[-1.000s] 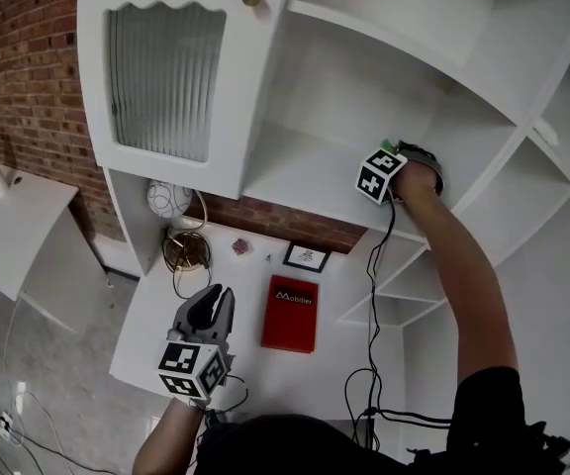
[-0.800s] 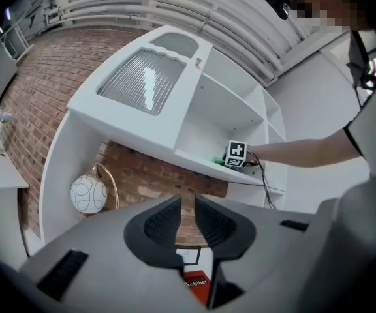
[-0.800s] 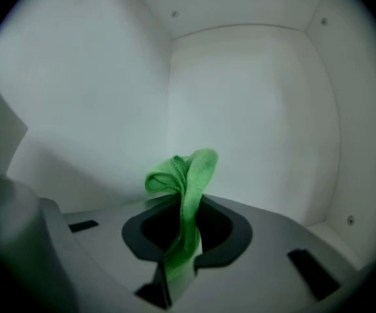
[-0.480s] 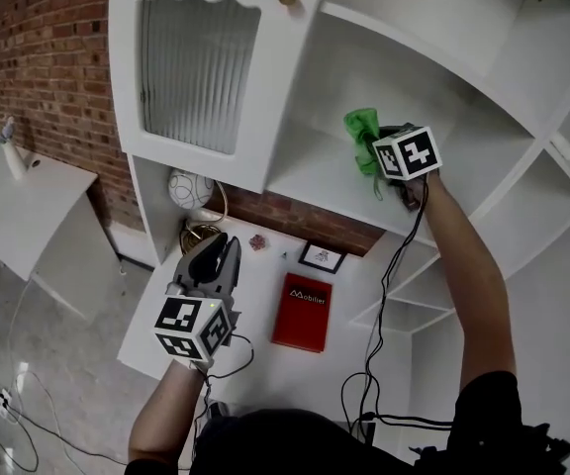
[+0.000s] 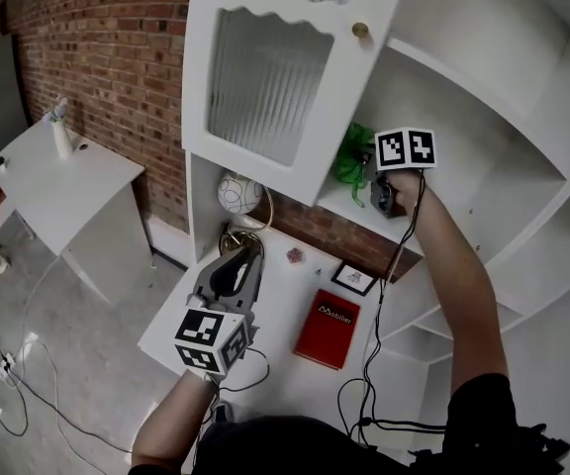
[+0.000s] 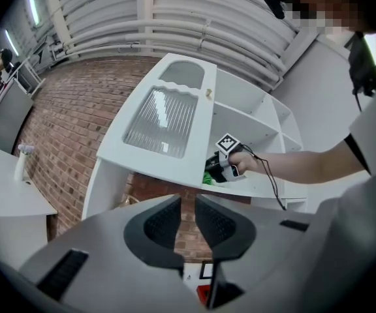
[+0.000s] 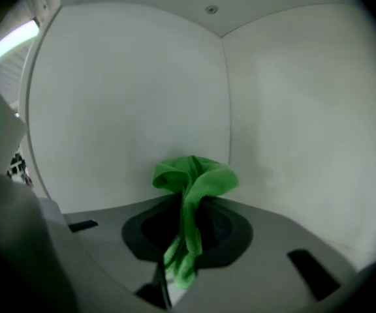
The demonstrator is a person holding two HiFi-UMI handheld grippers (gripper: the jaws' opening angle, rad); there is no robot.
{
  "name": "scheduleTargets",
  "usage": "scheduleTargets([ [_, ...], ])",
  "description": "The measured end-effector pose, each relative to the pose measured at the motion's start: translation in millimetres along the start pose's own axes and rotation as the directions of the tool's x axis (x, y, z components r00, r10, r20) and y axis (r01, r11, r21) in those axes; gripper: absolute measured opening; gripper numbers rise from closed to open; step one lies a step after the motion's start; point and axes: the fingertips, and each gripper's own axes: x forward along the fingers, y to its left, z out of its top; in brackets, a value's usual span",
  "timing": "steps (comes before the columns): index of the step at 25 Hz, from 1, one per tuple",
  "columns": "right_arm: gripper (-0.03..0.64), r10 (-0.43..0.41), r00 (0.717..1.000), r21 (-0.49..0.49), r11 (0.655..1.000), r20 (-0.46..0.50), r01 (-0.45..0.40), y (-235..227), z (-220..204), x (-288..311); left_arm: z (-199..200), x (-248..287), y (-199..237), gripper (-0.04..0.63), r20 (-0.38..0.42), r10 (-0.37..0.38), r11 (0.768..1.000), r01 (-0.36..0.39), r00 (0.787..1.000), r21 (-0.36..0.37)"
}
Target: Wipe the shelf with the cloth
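In the head view my right gripper (image 5: 376,192) is up in the white cabinet, at the left end of the shelf (image 5: 404,237) next to the glass door. It is shut on the green cloth (image 5: 350,162), which bunches out past the jaws toward the compartment's left wall. The right gripper view shows the cloth (image 7: 198,178) pinched between the jaws of that gripper (image 7: 187,222), facing a white inner corner. My left gripper (image 5: 237,269) hangs low over the desk, jaws together, holding nothing. Its own view looks past the left gripper (image 6: 187,204) up at the cloth (image 6: 209,175).
The cabinet's glass door (image 5: 270,77) stands just left of the cloth. On the white desk (image 5: 285,364) below lie a red book (image 5: 327,316), a small framed picture (image 5: 354,278) and a white patterned ball (image 5: 234,192). A white side table (image 5: 67,181) stands left by the brick wall.
My right gripper has carried the cloth leftward along the shelf, from the right corner to the end by the glass door. The left gripper has stayed low over the desk.
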Motion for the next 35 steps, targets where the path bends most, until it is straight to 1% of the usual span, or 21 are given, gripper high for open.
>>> scheduleTargets([
  [3, 0.055, -0.061, 0.995, -0.123, 0.991, -0.078, 0.051, -1, -15, 12, -10, -10, 11, 0.064, -0.014, 0.037, 0.999, -0.038, 0.999, -0.02],
  [5, 0.055, -0.083, 0.991, -0.171, 0.983, -0.106, 0.064, -5, -20, 16, -16, -12, 14, 0.064, -0.021, 0.05, 0.998, -0.05, 0.999, -0.032],
  [10, 0.055, -0.115, 0.985, -0.231, 0.969, -0.127, 0.083, -12, -25, 15, -21, -8, 9, 0.064, -0.024, 0.036, 0.999, -0.037, 0.999, -0.037],
  [13, 0.055, -0.134, 0.982, -0.249, 0.964, -0.131, 0.098, -18, -29, 10, -25, -4, 6, 0.064, -0.029, 0.027, 0.999, -0.028, 0.999, -0.045],
  [19, 0.054, -0.207, 0.966, -0.304, 0.94, -0.156, 0.152, -40, -41, -11, -34, 9, -4, 0.064, -0.038, -0.008, 0.997, 0.005, 0.999, -0.074],
  [22, 0.054, -0.247, 0.953, -0.325, 0.928, -0.175, 0.181, -56, -48, -24, -39, 18, -14, 0.064, -0.042, -0.037, 0.996, 0.034, 0.998, -0.08],
  [26, 0.054, -0.283, 0.937, -0.317, 0.925, -0.205, 0.21, -78, -59, -43, -47, 27, -24, 0.064, -0.059, -0.069, 0.994, 0.064, 0.996, -0.088],
  [29, 0.054, -0.323, 0.92, -0.329, 0.913, -0.223, 0.241, -96, -68, -59, -49, 32, -29, 0.064, -0.065, -0.084, 0.993, 0.078, 0.994, -0.093],
  [32, 0.054, -0.376, 0.894, -0.353, 0.893, -0.243, 0.279, -115, -76, -74, -52, 36, -36, 0.064, -0.069, -0.101, 0.991, 0.094, 0.992, -0.098],
  [35, 0.054, -0.434, 0.861, -0.392, 0.864, -0.265, 0.315, -131, -85, -90, -55, 41, -44, 0.064, -0.074, -0.123, 0.988, 0.115, 0.99, -0.102],
])
